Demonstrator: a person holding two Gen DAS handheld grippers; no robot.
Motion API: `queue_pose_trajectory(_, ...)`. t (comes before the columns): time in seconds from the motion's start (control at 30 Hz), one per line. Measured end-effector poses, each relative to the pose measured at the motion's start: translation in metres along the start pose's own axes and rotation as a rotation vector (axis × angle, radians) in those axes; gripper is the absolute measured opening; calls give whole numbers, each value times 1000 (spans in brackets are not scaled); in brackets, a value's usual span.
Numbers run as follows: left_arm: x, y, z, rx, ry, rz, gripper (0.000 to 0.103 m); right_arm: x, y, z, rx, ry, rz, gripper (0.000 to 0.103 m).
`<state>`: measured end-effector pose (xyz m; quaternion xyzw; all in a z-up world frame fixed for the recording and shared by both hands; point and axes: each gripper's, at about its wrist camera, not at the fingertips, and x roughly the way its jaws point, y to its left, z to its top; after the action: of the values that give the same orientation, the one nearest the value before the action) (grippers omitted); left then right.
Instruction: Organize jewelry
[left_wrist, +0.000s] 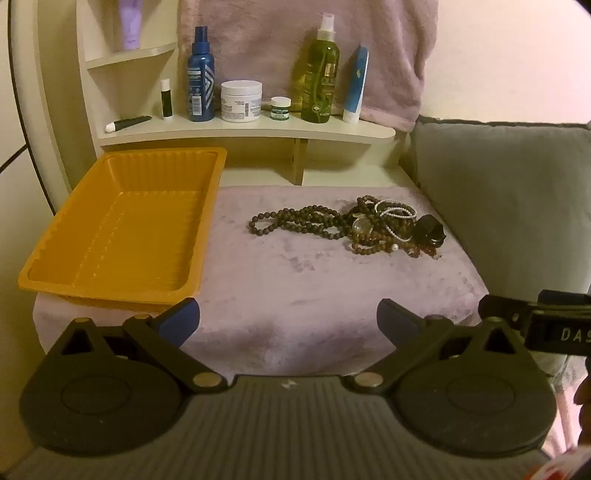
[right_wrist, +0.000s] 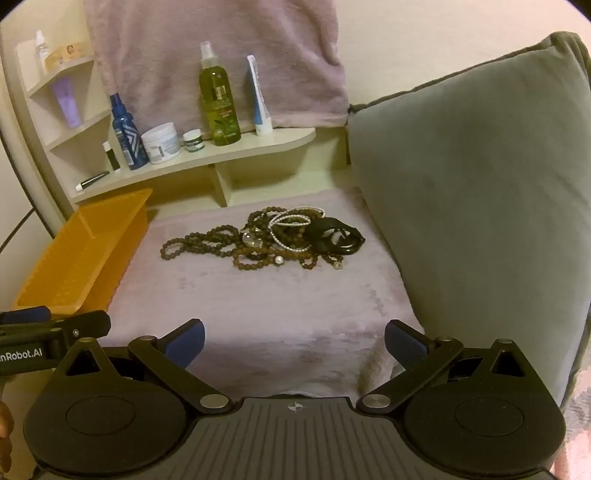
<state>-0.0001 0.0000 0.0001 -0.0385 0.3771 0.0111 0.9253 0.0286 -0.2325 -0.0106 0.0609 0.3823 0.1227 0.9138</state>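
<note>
Black linkage arms, blue fingers, brass pivot screws, ribbed grey body.

Tangled beaded jewelry pile, empty orange tray

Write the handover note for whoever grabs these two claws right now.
Left claw: open, holds nothing, hovers at the near edge of the pink cloth.
Right claw: open, holds nothing, hovers beside it.
Jewelry pile: brown bead strands, white bead loops and black rings, tangled on the cloth next to the grey cushion.
Orange tray: on the left, nothing in it.
Done: nothing sorted.
Left: all pieces, probably into the tray.
</note>
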Motion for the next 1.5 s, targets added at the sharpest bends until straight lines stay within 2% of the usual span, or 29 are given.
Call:
queue_pose_trajectory(0.03, 0, 1, 0, -25, 14, -23, 101, 0, 0, 0, -7, -5, -9, 103)
queue_pose_trajectory(0.23, 5, 2, 5, -12, 26, -23, 101, -1, 5, 1, 0, -5, -13, 103)
queue_pose_trajectory(0.33, 3, 3, 8, -9, 19, -15, 100, -3, 5, 2, -3, -10, -5, 103)
queue_pose_trajectory(0.47, -3, 4, -5, -28, -10, -14, 100, -1, 8, 2, 3, -4, 1, 103)
queue_pose_trajectory(1.5, -3, 4, -3, -30, -6, -16, 100, 1, 8, 0, 8, -15, 13, 103)
